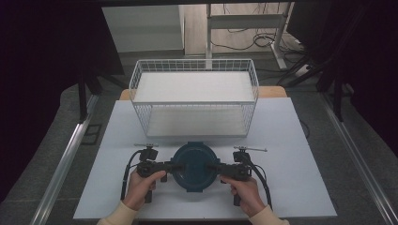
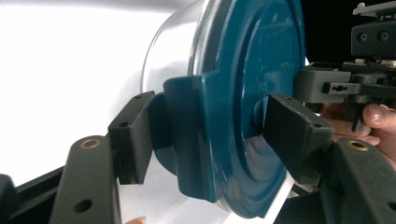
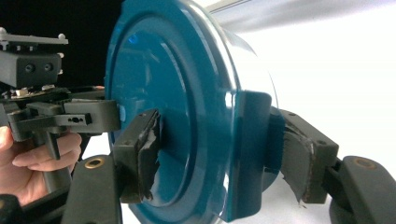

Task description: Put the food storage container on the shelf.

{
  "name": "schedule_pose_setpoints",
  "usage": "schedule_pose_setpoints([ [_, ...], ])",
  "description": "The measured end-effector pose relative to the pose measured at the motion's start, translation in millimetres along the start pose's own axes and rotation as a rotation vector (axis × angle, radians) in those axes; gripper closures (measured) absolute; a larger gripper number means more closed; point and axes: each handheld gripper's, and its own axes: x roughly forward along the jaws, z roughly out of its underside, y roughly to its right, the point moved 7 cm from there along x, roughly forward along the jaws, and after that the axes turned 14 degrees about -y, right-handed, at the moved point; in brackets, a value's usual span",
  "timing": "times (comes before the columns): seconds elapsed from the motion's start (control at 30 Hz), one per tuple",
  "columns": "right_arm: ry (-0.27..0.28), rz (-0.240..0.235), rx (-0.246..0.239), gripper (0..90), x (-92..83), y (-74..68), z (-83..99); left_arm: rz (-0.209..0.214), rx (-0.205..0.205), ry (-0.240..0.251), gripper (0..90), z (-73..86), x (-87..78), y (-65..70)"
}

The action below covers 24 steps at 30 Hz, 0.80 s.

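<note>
Container (image 1: 195, 164), round, blue lid: on white bench (image 1: 291, 187), in front of wire basket (image 1: 195, 96).
Left gripper (image 1: 177, 166): jaws straddle a lid clasp, one pad not touching.
Right gripper (image 1: 212, 167): jaws clamped on the opposite clasp and lid.

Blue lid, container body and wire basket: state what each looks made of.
Blue lid: probably glossy moulded plastic, with sharp highlights. Container body: clear or pale and shiny, plastic or glass; cannot tell. Wire basket: white-coated metal wire, a thin welded grid.
</note>
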Motion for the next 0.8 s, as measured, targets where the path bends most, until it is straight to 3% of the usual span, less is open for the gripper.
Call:
schedule_pose_setpoints([
  [0.27,0.026,0.012,-0.059,35.5,-8.1,-12.7,-2.6,-0.014,0.039,0.031,37.5,-2.1,-11.2,10.5],
  [0.43,0.055,0.03,-0.131,35.8,-19.4,-25.5,-5.9,-0.016,0.073,0.054,37.8,-4.0,-19.9,19.5],
  [0.8,0.099,0.051,-0.224,35.8,-34.2,-42.8,-9.2,-0.036,0.133,0.101,37.8,-5.1,-34.7,36.5],
])
